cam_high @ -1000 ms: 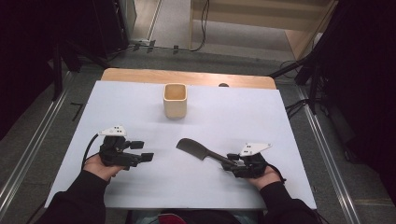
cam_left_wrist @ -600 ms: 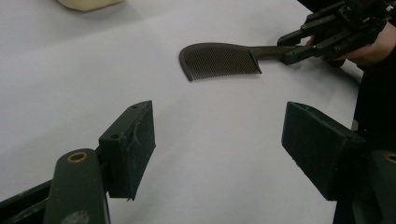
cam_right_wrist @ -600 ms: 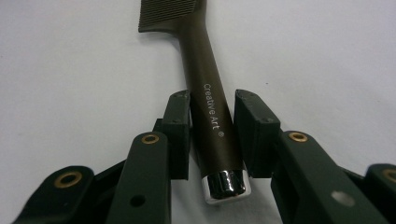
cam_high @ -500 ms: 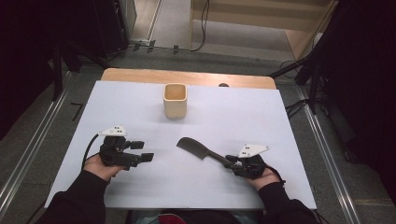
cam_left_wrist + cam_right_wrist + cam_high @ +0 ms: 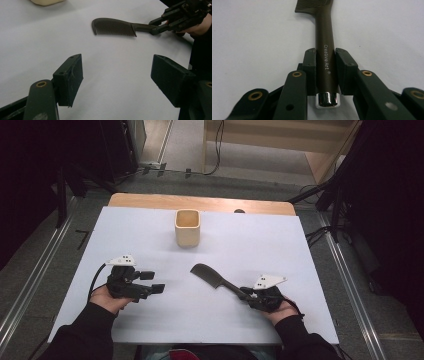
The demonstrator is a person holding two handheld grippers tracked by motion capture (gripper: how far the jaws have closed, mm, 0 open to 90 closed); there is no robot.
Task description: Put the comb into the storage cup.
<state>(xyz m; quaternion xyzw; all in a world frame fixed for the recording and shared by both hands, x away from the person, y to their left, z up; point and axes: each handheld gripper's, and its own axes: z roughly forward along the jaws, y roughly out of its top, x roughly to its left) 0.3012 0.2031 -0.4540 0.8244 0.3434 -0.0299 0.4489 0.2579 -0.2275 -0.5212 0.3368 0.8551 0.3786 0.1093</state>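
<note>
Lab/test rig: white-topped table (image 5: 250, 245) betw. floor rails (image 5: 30, 285), loose cables (image 5: 217, 150), dark equipment racks (image 5: 115, 145).
</note>
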